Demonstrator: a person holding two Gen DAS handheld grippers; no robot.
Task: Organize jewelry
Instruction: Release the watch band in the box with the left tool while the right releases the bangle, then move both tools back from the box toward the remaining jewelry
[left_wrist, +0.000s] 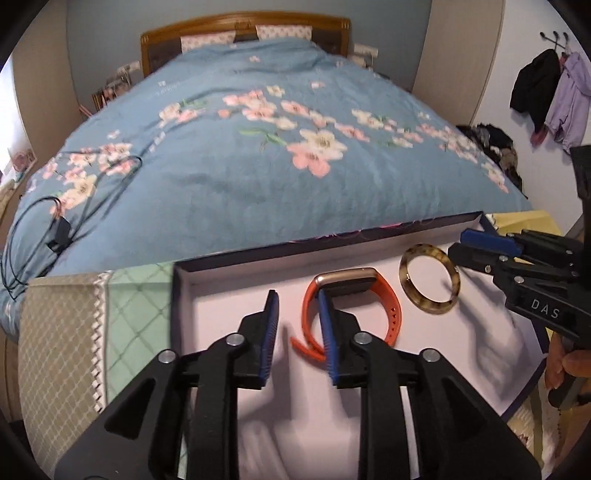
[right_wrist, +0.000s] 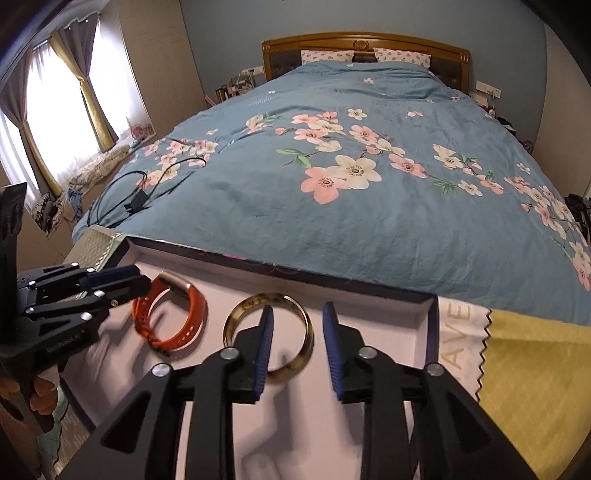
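A shallow box (left_wrist: 207, 295) with a white floor and dark rim lies at the foot of the bed; it also shows in the right wrist view (right_wrist: 430, 314). In it lie an orange watch (left_wrist: 388, 314) with a gold case and a tortoiseshell bangle (left_wrist: 410, 295). My left gripper (left_wrist: 297, 306) is open and empty above the box floor, its right finger just over the watch's strap. My right gripper (right_wrist: 297, 317) is open and empty, its left finger over the bangle (right_wrist: 306, 332). The watch (right_wrist: 195, 314) lies to the bangle's left, by the left gripper (right_wrist: 127, 282).
The box rests on patterned cloths, green and beige (left_wrist: 122, 306) at its left, yellow (right_wrist: 535, 369) at its right. Behind it is a bed with a blue flowered quilt (left_wrist: 258, 166). A black cable with a charger (left_wrist: 59, 232) lies on the quilt at left.
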